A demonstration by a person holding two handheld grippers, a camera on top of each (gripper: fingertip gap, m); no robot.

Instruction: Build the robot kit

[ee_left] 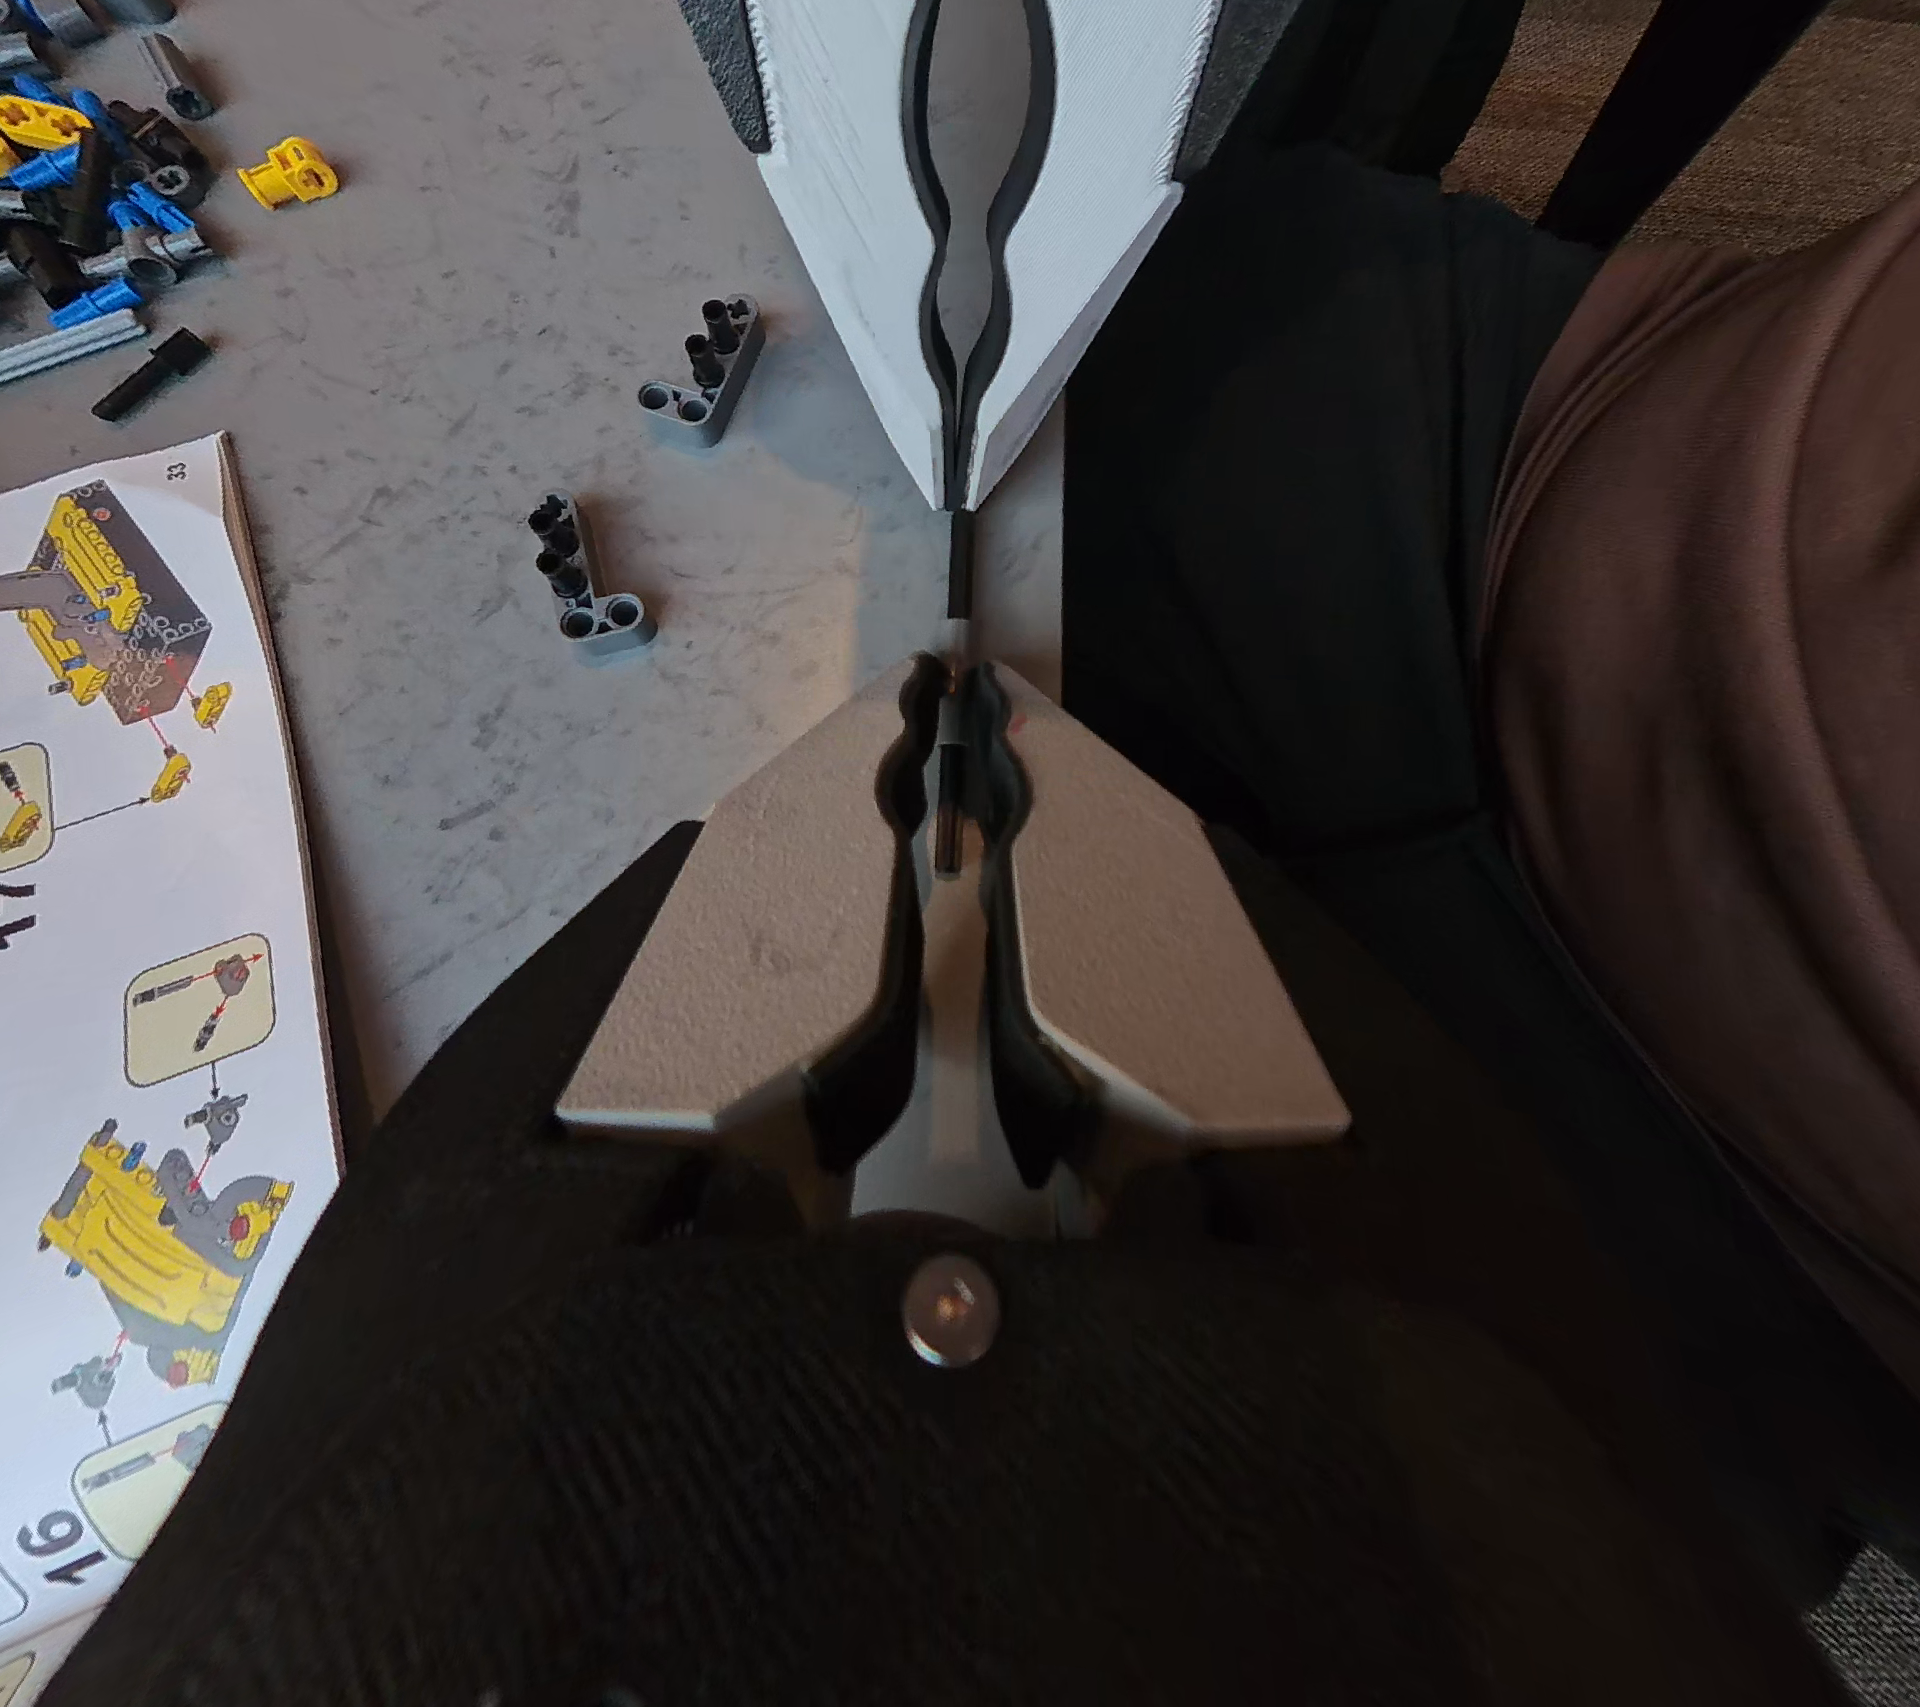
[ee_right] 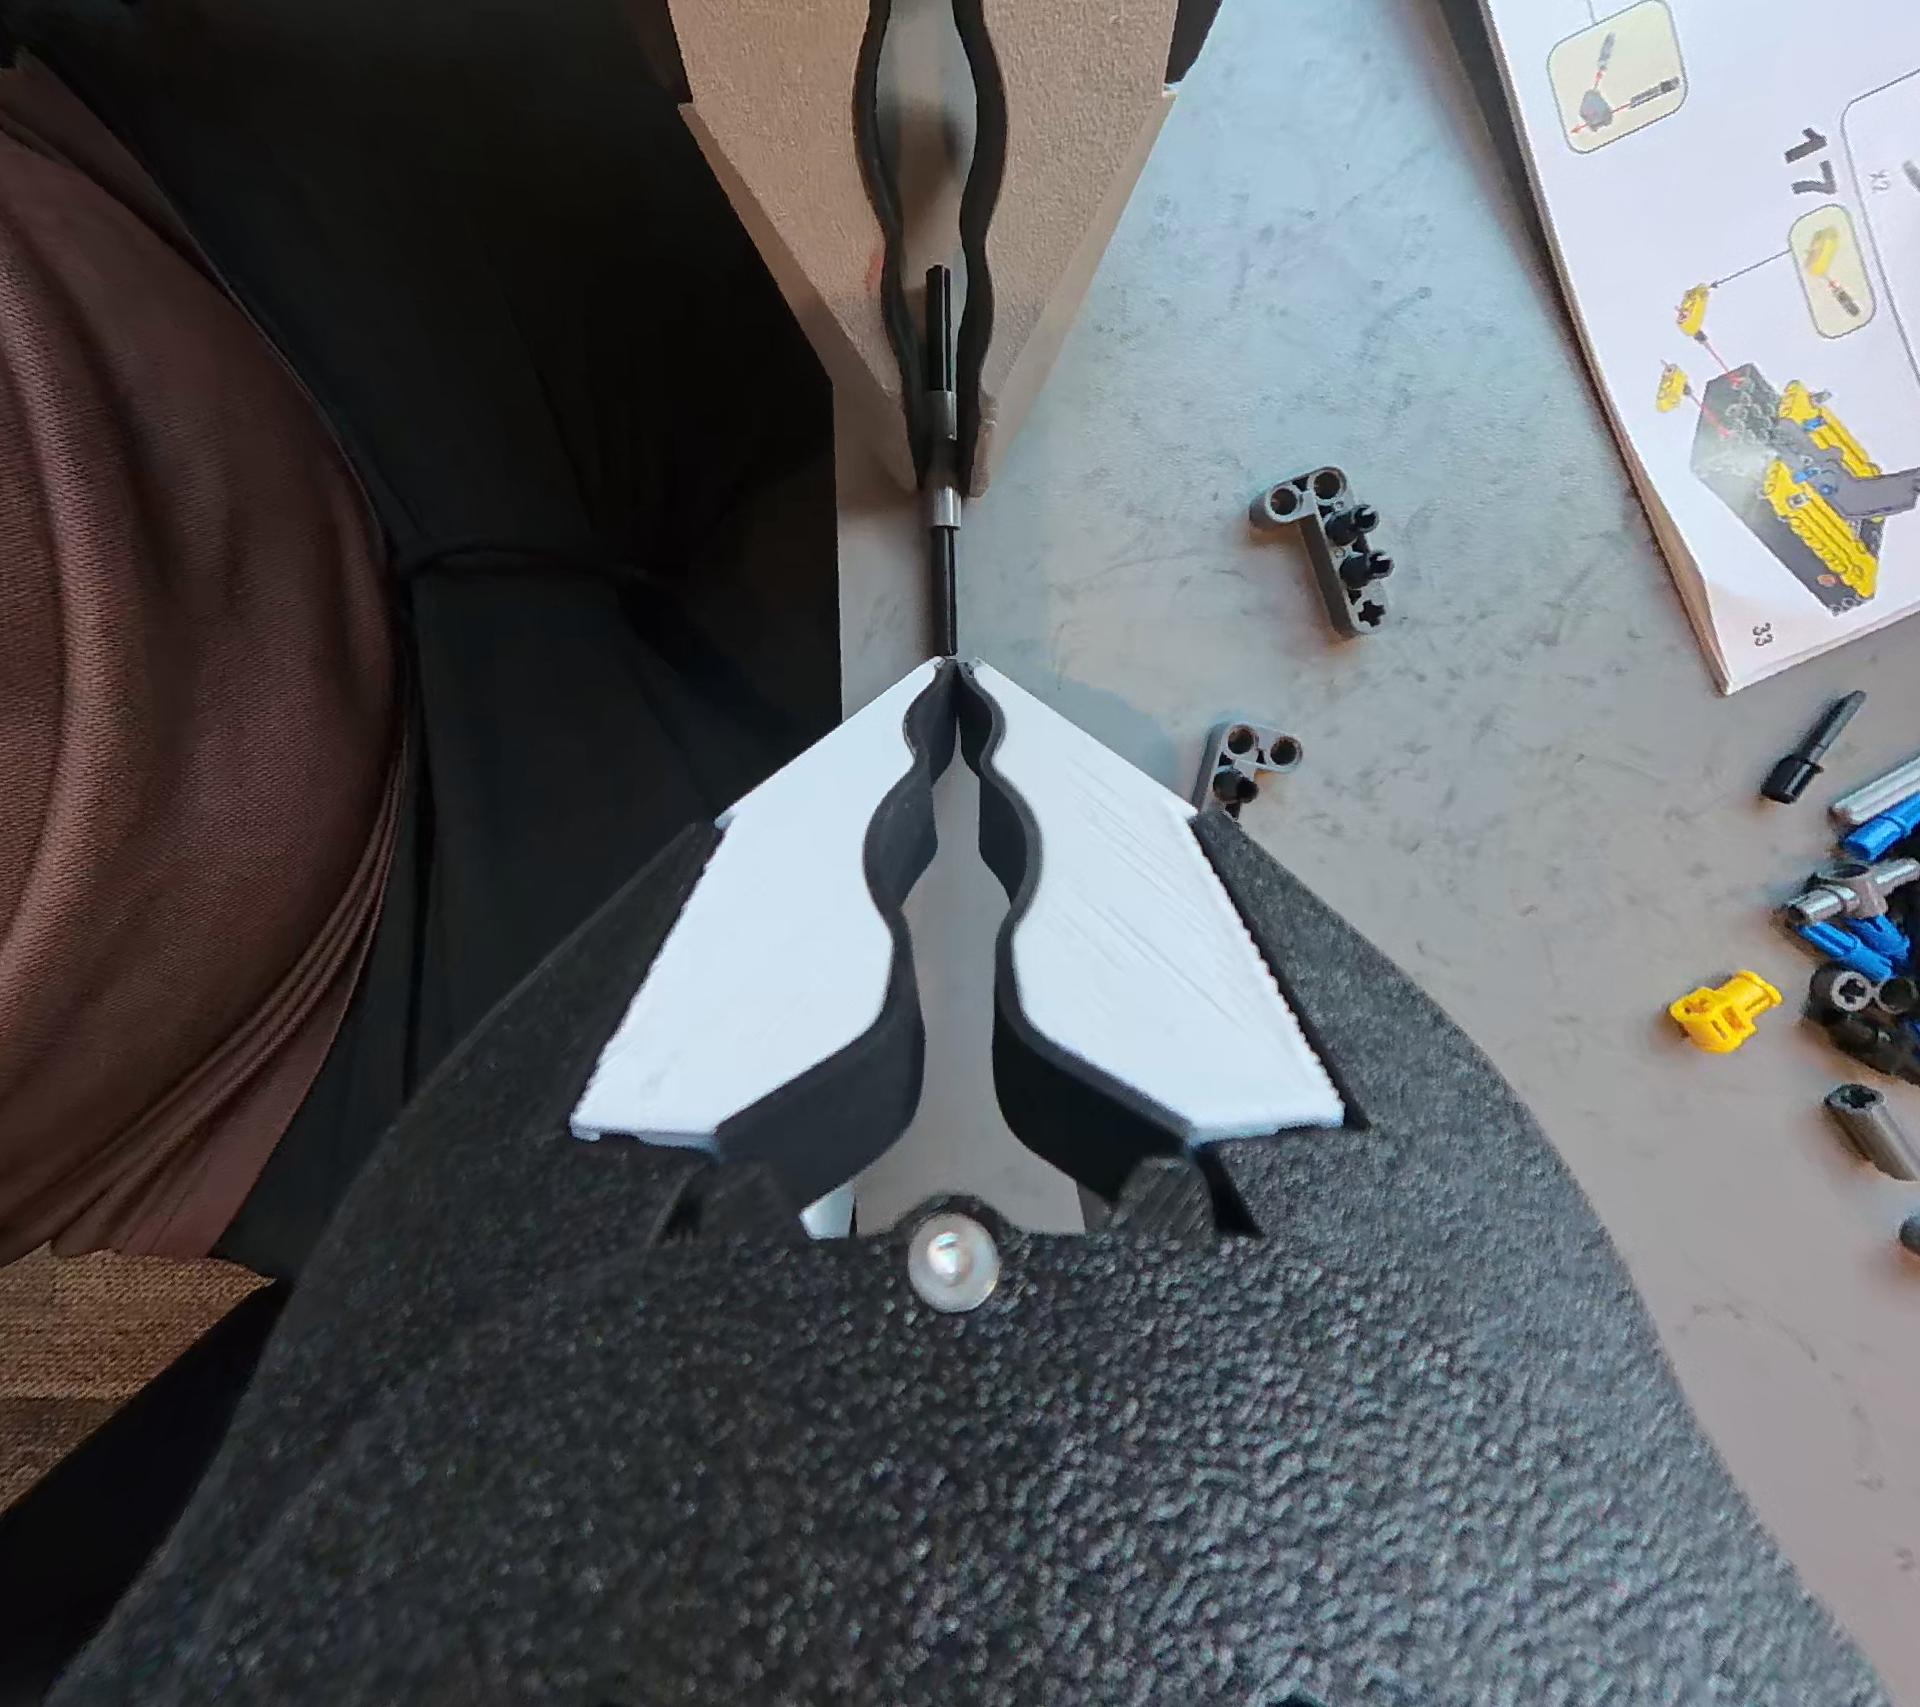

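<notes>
Matt mottled grey tabletop [ee_left: 436, 99], glossy paper booklet [ee_left: 135, 826], ridged white plastic fingers [ee_right: 1132, 951], brown cloth [ee_left: 1714, 722]

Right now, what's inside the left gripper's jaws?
The left gripper is shut on a thin black axle with a grey sleeve; its far end sits in the right gripper. How the pads contact it is hidden.

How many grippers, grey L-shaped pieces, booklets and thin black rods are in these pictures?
Grippers: 2, left gripper and right gripper
Grey L-pieces: 2
Booklet: 1
Black rod: 1, held by both grippers
Total: 6
</notes>
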